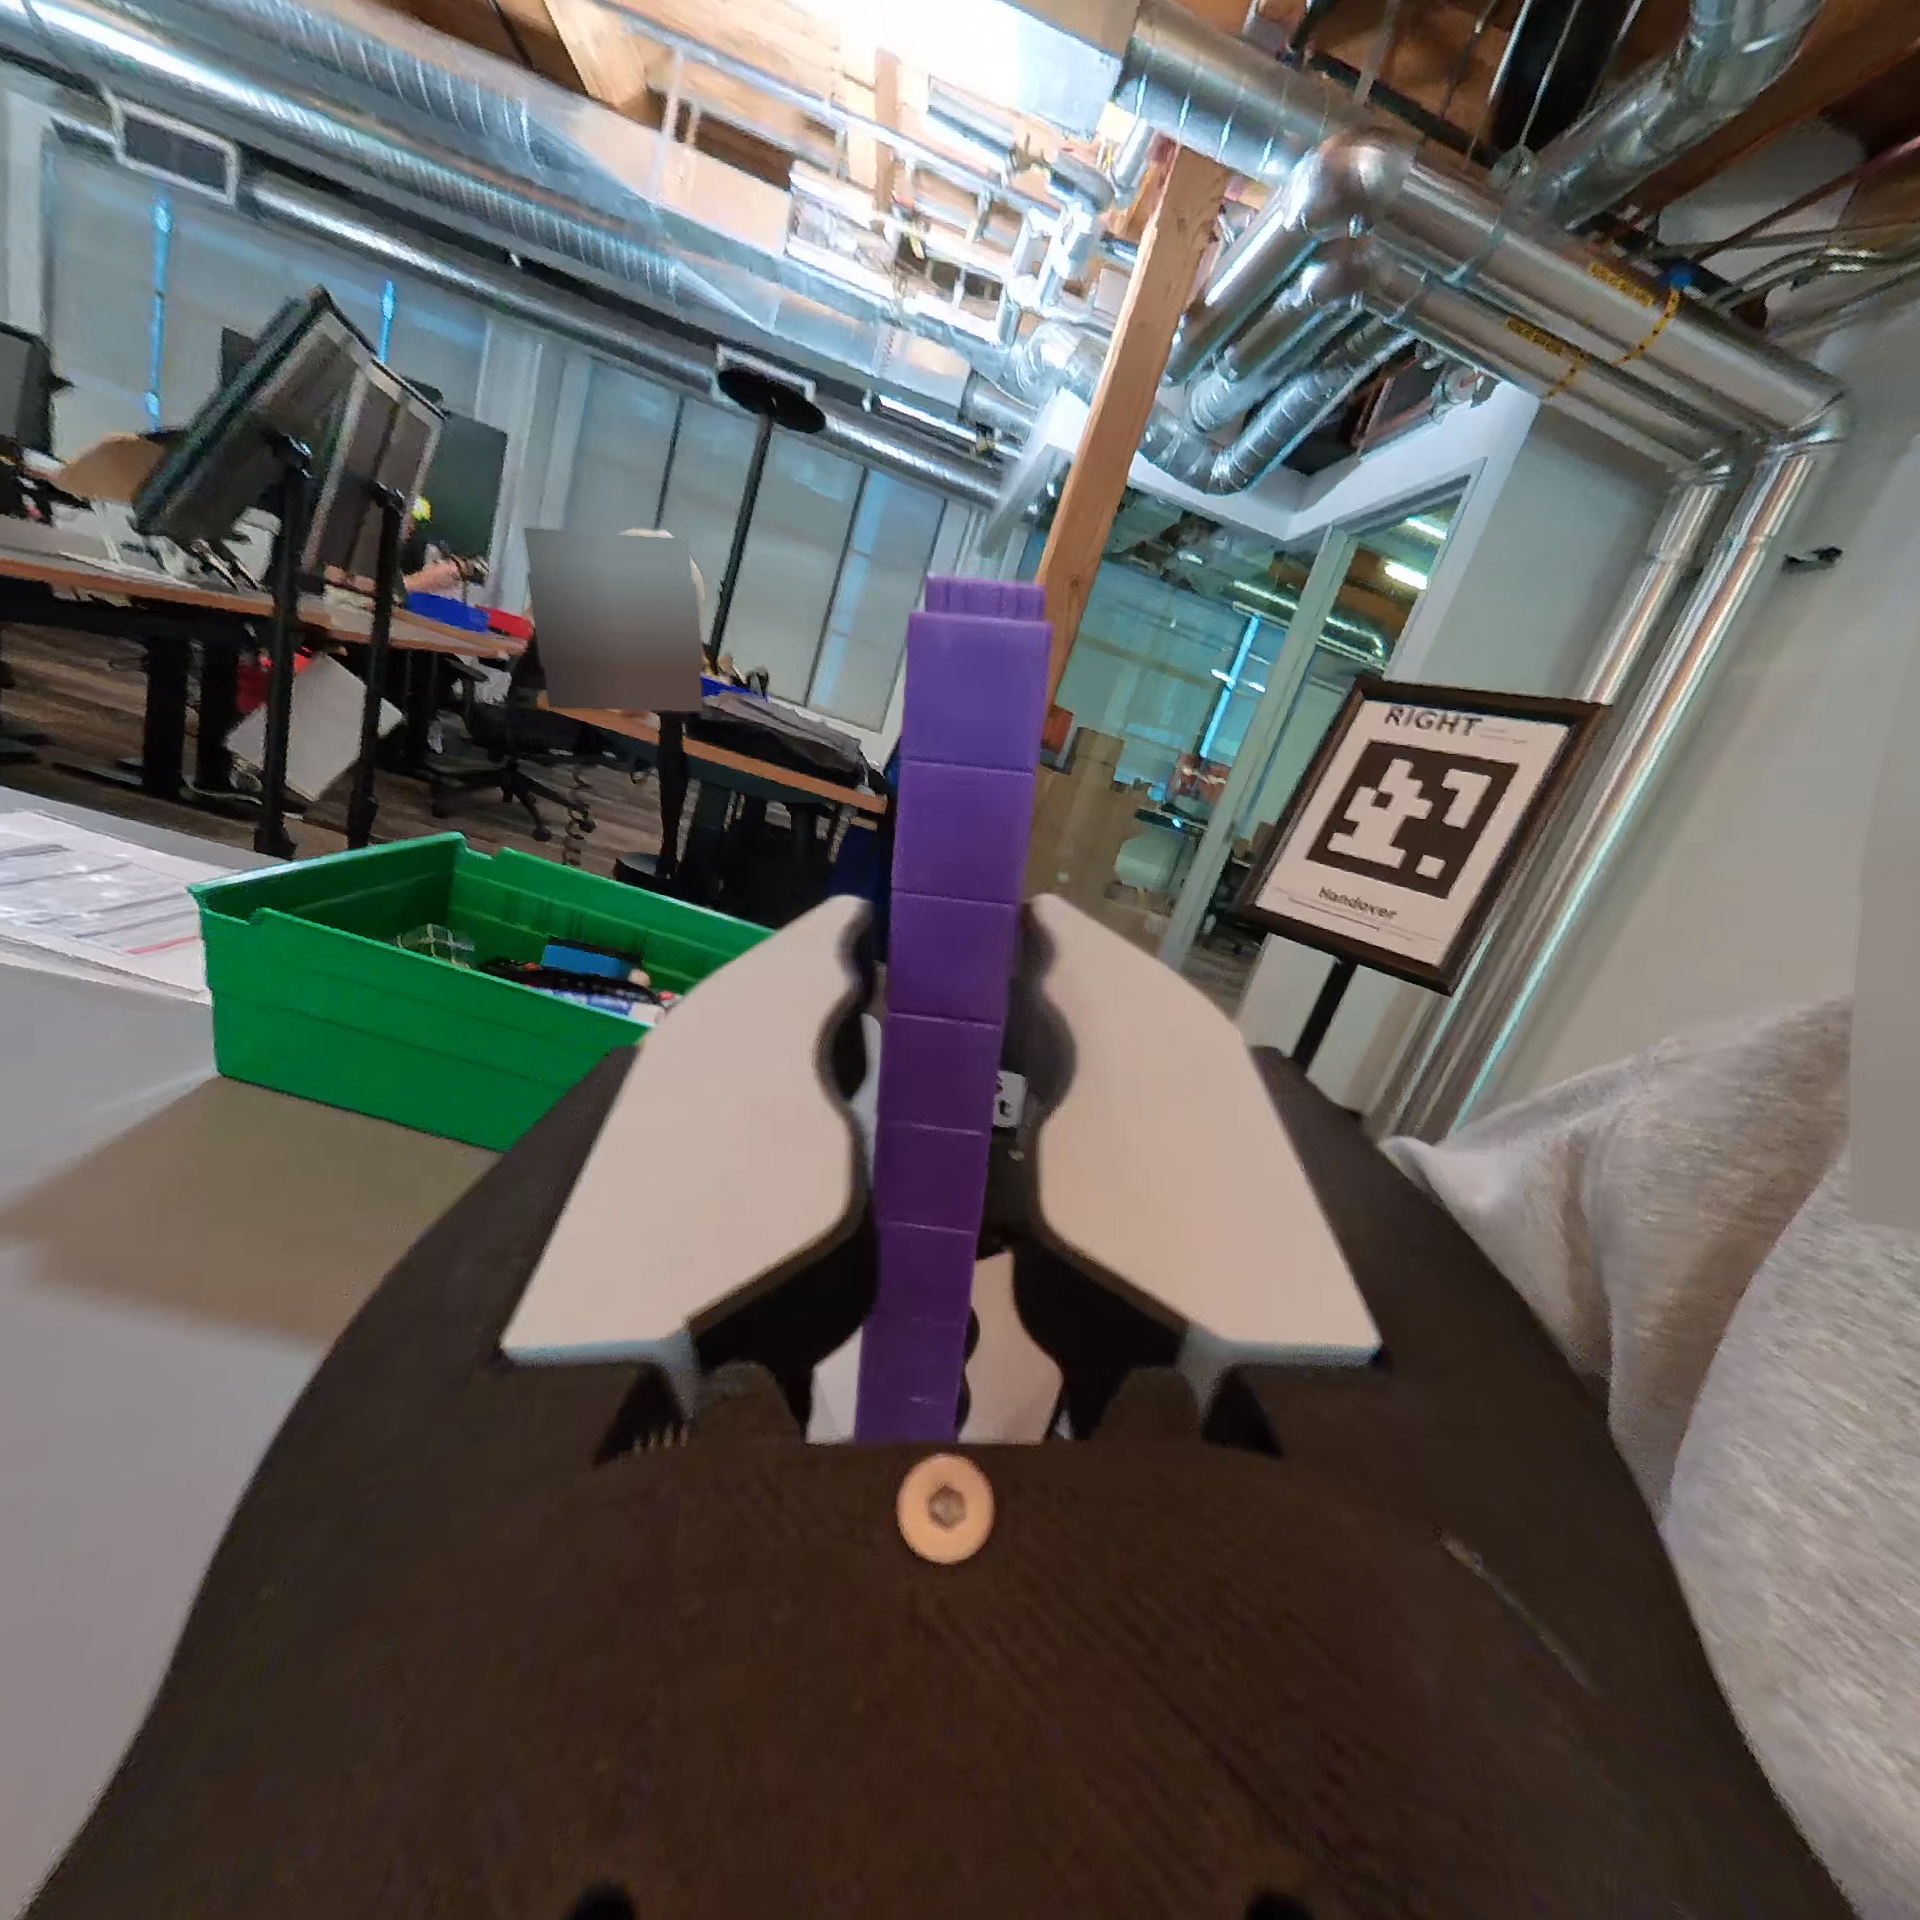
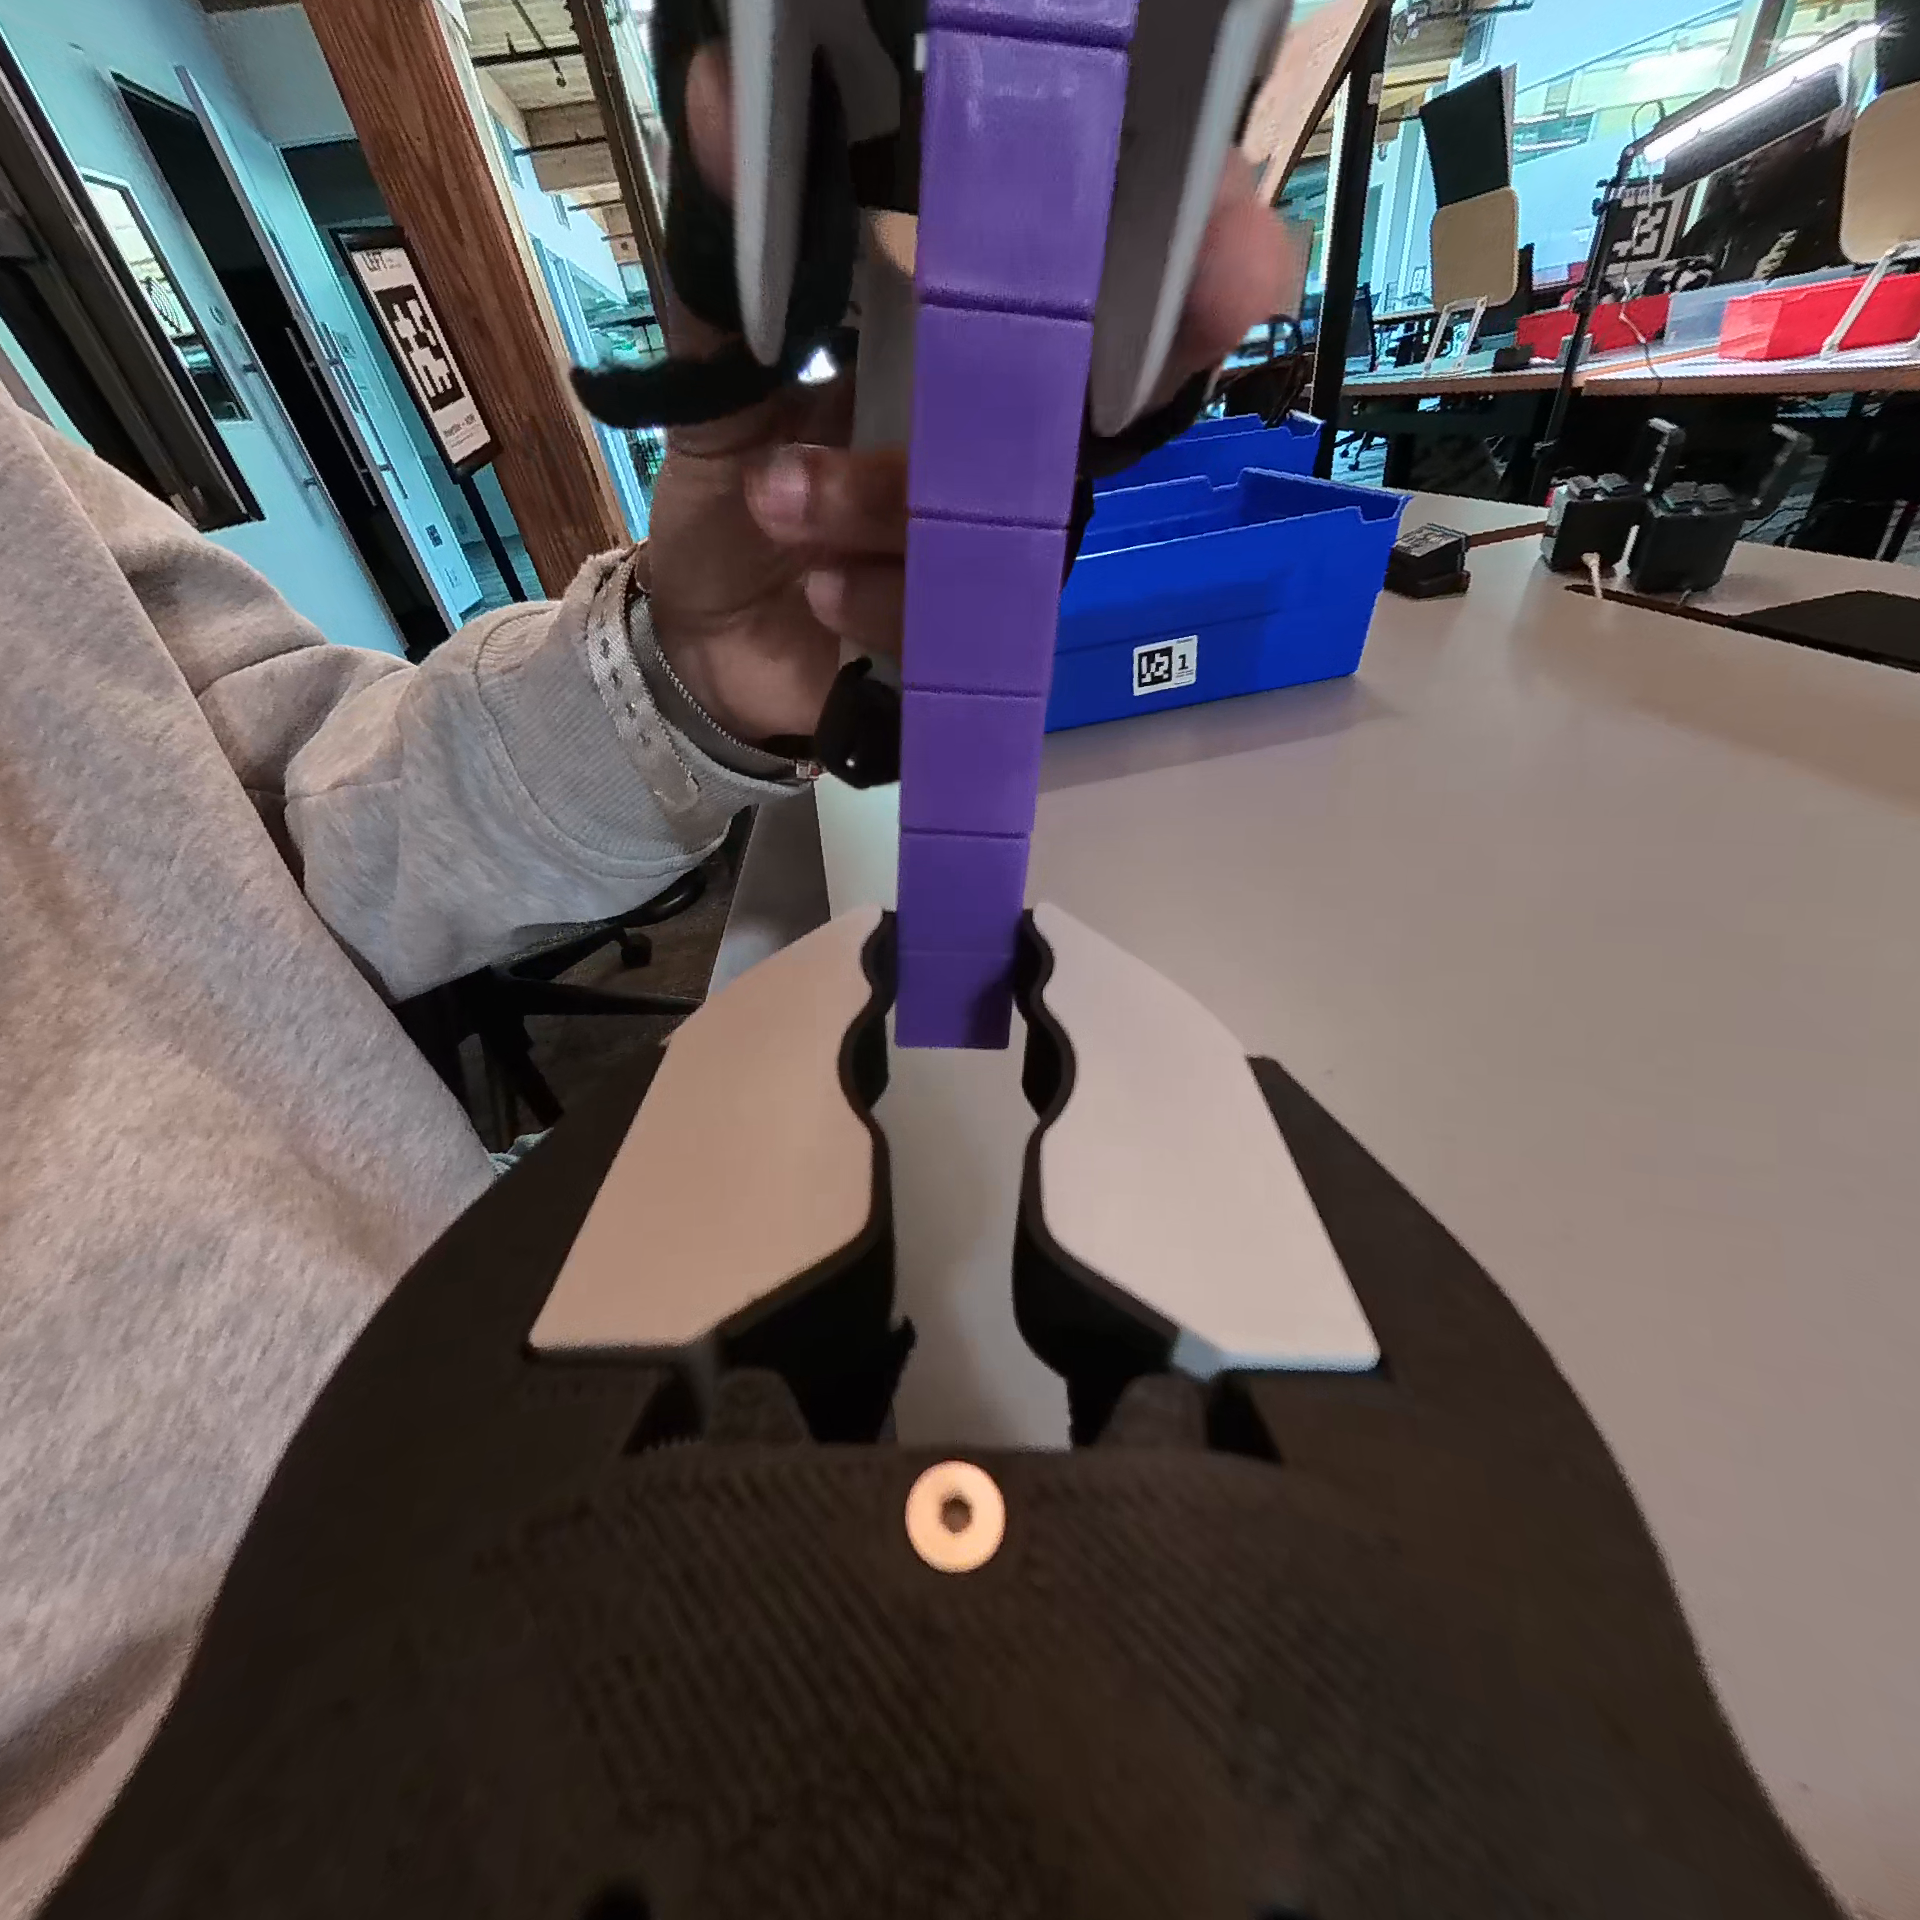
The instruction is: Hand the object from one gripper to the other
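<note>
So here's where it stands: the purple block stick [image 1: 961, 935], a long bar of snapped-together cubes, is clamped between the fingers of the left gripper [image 1: 945, 935], with several cubes poking out past the fingertips and the rest running back down between them toward the gripper body. In the right wrist view the same stick [image 2: 987, 582] is seen coming in from ahead, and its free end is sitting just inside the tips of the right gripper [image 2: 951, 971]. Those fingers are narrowed around that last cube, but a thin gap looks to be left on each side, so a real squeeze probably isn't made yet, though that can't be told for certain.

The left gripper [image 2: 956, 208] and the hand [image 2: 769, 540] holding it are seen at the far end of the stick, above the grey counter [image 2: 1455, 935], with a blue bin [image 2: 1226, 582] behind.

For the step to be done well, more of the stick should probably be fed between the right fingers first, since only the end cube is covered and a tip pinch on a long bar can pivot. The stick should be kept lined up with the finger gap, the right fingers closed fully, and only then should the left grip be let go.
</note>
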`<state>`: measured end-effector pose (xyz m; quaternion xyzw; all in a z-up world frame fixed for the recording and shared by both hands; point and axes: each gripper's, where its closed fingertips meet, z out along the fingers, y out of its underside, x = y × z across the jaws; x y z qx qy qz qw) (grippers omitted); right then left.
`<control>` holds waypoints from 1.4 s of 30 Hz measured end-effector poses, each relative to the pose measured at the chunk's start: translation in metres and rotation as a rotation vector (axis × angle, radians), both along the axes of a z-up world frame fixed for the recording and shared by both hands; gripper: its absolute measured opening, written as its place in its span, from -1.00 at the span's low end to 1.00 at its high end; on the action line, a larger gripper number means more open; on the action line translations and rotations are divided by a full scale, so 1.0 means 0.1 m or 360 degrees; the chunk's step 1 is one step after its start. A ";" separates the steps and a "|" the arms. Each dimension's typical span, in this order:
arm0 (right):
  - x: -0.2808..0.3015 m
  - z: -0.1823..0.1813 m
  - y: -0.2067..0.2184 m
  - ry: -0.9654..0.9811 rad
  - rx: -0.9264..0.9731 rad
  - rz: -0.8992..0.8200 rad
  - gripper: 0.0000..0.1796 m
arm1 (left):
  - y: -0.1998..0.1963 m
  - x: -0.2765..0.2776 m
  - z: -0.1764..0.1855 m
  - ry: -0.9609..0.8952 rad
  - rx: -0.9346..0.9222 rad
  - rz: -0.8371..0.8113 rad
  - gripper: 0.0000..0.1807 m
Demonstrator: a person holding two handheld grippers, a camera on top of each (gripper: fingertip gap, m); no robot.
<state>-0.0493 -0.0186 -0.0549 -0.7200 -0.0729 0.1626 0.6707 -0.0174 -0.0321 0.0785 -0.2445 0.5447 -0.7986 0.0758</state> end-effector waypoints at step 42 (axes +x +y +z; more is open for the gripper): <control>-0.38 0.60 -0.25 0.0748 0.0281 0.0643 -0.69 | -0.32 -0.45 -0.19 0.0085 -0.0195 -0.0823 -0.74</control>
